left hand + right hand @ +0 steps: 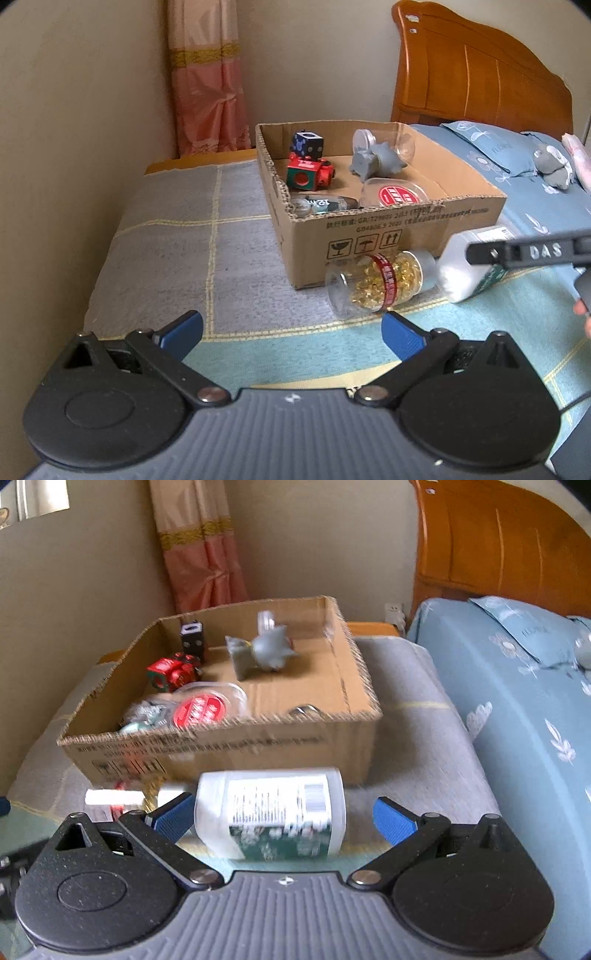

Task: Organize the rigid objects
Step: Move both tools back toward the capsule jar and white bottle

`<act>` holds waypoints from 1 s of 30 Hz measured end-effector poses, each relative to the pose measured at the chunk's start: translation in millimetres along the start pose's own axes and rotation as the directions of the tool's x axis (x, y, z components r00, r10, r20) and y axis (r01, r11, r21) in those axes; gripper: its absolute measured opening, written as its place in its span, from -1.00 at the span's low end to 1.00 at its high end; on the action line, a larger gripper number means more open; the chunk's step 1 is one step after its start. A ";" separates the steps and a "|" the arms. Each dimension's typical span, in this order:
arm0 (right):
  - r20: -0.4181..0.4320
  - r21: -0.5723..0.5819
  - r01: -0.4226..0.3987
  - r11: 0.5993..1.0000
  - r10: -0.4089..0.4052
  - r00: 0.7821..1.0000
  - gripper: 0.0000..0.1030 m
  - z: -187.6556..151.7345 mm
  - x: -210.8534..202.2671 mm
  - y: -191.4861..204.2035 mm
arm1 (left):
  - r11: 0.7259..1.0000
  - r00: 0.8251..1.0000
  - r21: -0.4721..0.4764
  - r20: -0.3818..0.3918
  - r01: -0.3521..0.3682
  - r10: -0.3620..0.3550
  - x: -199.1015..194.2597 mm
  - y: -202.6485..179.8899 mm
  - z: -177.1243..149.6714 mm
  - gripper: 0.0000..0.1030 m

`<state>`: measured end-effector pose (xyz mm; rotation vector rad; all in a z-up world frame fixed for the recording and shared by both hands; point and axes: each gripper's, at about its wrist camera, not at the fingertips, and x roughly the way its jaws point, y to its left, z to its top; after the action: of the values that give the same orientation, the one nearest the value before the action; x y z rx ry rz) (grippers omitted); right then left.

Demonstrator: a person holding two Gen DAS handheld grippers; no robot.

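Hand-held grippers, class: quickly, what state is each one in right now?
Left hand-held gripper: open, empty.
Right hand-held gripper: open around the white bottle, not gripping it.

We're in a home bedroom: a carved wooden headboard [480, 70] rises over a bed [546, 206] made up in blue floral bedding, a matching pillow [491, 147] at its head. Pink curtains [207, 77] hang in the corner, plain beige walls [74, 110] around, and a checked blanket [177, 251] covers the near surface.
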<state>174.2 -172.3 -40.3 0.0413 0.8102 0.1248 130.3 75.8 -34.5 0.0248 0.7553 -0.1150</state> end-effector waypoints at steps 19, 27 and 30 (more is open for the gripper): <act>-0.048 -0.046 0.038 0.998 -0.040 0.998 1.00 -64.9 -3.5 -43.8 | 0.997 1.000 0.075 -0.024 0.014 -0.013 9.5 -30.1 7.6 0.99; 0.004 -0.146 0.001 0.989 -0.001 1.000 1.00 -76.6 -7.1 -43.2 | 0.995 0.996 0.084 -0.063 0.061 -0.056 34.8 -55.9 18.1 0.99; 0.011 -0.154 -0.007 0.988 0.009 1.000 1.00 -77.6 -8.8 -44.6 | 0.997 0.995 0.064 -0.083 0.053 -0.047 49.6 -63.7 21.1 0.98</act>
<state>116.1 -218.5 -91.2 -0.1008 0.7870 0.1943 173.3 6.5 -51.9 0.0740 0.8339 -0.1877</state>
